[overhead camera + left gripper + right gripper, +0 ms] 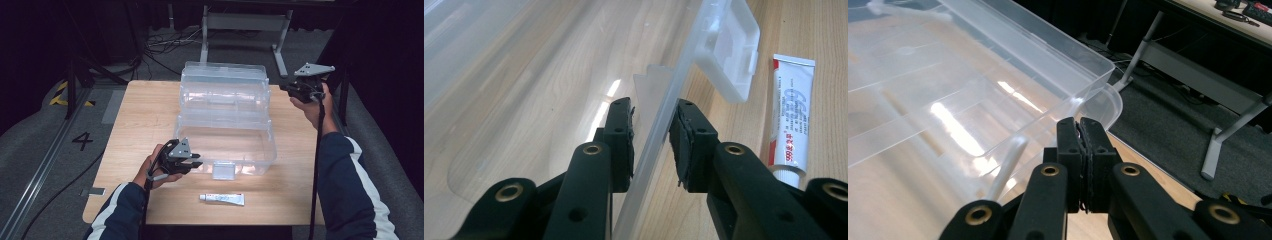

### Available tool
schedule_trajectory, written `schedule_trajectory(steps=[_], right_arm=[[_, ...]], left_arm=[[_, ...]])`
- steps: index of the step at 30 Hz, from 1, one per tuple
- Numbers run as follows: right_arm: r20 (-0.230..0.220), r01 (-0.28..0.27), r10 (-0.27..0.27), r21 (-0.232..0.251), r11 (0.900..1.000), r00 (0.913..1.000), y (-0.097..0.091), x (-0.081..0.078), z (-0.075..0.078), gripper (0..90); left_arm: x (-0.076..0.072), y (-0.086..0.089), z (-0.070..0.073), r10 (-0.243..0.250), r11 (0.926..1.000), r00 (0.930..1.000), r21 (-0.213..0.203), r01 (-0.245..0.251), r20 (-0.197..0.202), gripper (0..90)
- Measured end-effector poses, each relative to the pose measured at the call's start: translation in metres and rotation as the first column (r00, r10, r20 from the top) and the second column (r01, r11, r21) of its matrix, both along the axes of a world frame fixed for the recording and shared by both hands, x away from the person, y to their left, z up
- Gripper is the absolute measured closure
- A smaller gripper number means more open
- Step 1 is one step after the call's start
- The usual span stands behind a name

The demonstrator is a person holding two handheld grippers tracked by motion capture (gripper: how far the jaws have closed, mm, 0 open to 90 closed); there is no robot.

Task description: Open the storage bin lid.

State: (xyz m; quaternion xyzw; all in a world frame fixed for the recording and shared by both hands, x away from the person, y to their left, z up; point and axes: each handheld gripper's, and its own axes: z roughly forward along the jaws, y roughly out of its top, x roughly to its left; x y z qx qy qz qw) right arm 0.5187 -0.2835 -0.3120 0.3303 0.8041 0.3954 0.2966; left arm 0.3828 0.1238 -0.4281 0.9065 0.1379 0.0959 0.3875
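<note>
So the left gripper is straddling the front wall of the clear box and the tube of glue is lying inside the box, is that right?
Not quite. The left gripper does straddle the clear box's front wall, but the tube lies outside it, on the table in front. The high view shows this.

Light wood-grain worktop, rectangular, standing on grey carpeted floor. Resting directly on it: one clear plastic storage box near centre, lid open and tipped back toward the far edge. One small white tube lies flat near the front edge, just beside the box's front latch.
</note>
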Motion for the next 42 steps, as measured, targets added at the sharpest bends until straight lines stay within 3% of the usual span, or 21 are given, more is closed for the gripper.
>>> schedule_trajectory(steps=[10, 23, 32, 40, 42], right_arm=[[-0.001, -0.052, 0.052, 0.014, 0.9986, 0.9987, -0.005, -0.042, -0.017, 87.6], [0.015, -0.129, 0.129, 0.043, 0.9907, 0.9916, -0.013, -0.085, -0.020, 85.1], [0.002, -0.205, 0.205, 0.036, 0.9781, 0.9788, -0.009, -0.117, -0.023, 77.0], [-0.022, -0.275, 0.276, 0.040, 0.9606, 0.9609, -0.005, -0.141, -0.028, 69.3], [-0.037, -0.288, 0.288, 0.017, 0.9575, 0.9568, -0.004, -0.147, -0.030, 68.1]], left_arm=[[-0.002, -0.001, 0.000, 0.013, 0.9998, 0.9999, 0.013, -0.013, 0.012, 70.7], [-0.002, -0.001, 0.000, 0.011, 0.9999, 0.9998, 0.012, -0.011, 0.014, 70.5], [-0.003, -0.001, 0.000, 0.017, 0.9998, 0.9997, 0.012, -0.017, 0.017, 69.8], [-0.005, -0.001, 0.000, 0.038, 0.9992, 0.9990, 0.013, -0.038, 0.022, 68.5], [-0.005, -0.001, 0.001, 0.041, 0.9991, 0.9989, 0.009, -0.042, 0.022, 68.7]])
